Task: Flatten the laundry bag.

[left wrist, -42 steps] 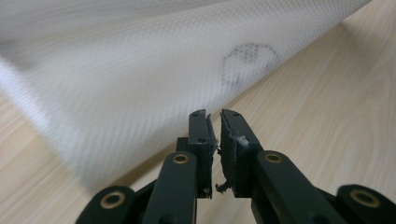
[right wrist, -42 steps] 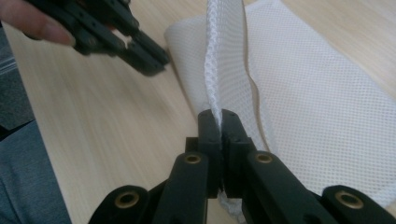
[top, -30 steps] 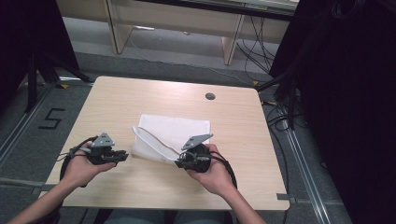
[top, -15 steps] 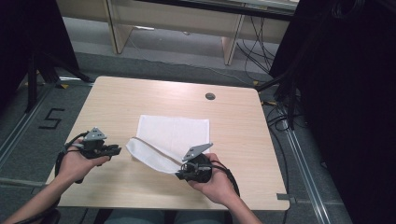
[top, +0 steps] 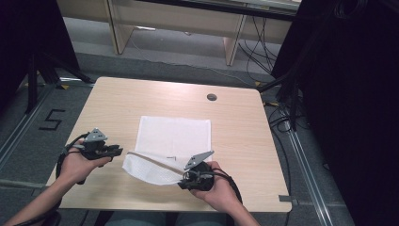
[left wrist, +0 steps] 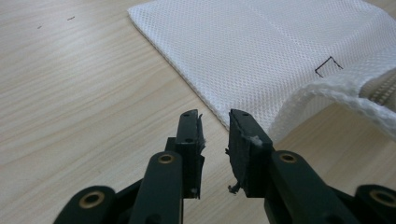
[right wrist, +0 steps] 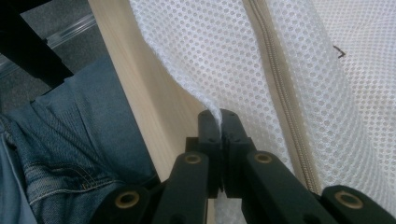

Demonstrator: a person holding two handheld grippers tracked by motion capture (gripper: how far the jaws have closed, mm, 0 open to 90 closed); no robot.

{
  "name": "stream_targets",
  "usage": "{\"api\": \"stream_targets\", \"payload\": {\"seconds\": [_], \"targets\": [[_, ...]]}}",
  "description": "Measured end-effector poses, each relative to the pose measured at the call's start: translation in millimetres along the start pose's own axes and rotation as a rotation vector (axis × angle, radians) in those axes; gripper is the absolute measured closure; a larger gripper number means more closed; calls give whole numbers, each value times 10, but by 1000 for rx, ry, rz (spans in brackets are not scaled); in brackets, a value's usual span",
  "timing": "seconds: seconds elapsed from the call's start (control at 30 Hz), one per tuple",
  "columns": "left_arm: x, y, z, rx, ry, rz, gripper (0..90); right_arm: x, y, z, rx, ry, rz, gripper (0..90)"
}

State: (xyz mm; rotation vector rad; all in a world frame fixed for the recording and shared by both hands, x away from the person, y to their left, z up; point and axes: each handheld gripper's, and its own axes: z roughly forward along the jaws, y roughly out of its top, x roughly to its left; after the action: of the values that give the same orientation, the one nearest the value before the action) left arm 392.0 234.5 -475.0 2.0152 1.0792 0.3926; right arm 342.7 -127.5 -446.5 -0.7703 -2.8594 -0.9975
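Right gripper [top: 184, 179] pinches the mesh bag [top: 171, 141] at its edge, left gripper [top: 117, 151] has just spread empty, so lower slowly, keeping the fold flat on the worktop [top: 244, 136].

wooden table [top: 117, 99], grey floor [top: 28, 136] (cables [top: 282, 120])
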Motion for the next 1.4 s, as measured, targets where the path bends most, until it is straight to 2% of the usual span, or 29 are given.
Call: {"api": "stream_targets", "payload": {"seconds": [0.33,0.43,0.5,0.63,0.7,0.73,0.77,0.8,0.87,1.0,1.07,1.1,1.13,1.2,1.23,1.27,1.3,1.33,1.37,1.4], "targets": [[6,-18,50,-4,9,23,666,-21,-37,93,40,12,-4,895],[6,-18,55,-7,20,24,652,5,-55,133,67,10,23,894],[7,-19,56,-10,22,26,644,10,-63,155,77,21,21,894],[-3,-10,57,-27,30,37,632,13,-66,193,83,14,19,894],[-28,18,23,-92,64,51,629,23,-58,230,94,22,19,893],[-28,18,23,-92,64,51,627,23,-58,230,94,22,19,893],[-65,39,15,-135,64,52,624,20,-47,245,94,22,17,893],[-65,39,15,-135,64,52,618,14,-41,254,91,15,16,893],[-117,48,30,-150,40,67,608,-2,-25,284,85,7,20,892],[-194,53,63,-138,8,85,602,-11,-7,336,83,5,28,886],[-292,67,99,-128,-41,106,598,-19,8,379,85,2,31,849],[-292,67,99,-128,-41,106,598,-19,8,379,85,2,31,849],[-340,70,116,-124,-59,118,598,-20,9,382,83,-7,28,821],[-446,67,147,-108,-103,127,604,-21,13,319,67,-17,24,755],[-446,67,147,-108,-103,127,611,-15,14,279,53,-14,26,725],[-470,73,141,-88,-114,152,619,-19,13,229,30,-18,19,701],[-495,72,146,-73,-135,156,619,-19,13,229,30,-18,19,701],[-510,60,152,-49,-151,164,625,-23,6,179,6,-14,22,689],[-538,46,171,-38,-179,142,637,-28,-7,117,-6,-16,41,678],[-537,33,169,-8,-186,166,656,-47,-24,66,-19,-38,44,678]]}}
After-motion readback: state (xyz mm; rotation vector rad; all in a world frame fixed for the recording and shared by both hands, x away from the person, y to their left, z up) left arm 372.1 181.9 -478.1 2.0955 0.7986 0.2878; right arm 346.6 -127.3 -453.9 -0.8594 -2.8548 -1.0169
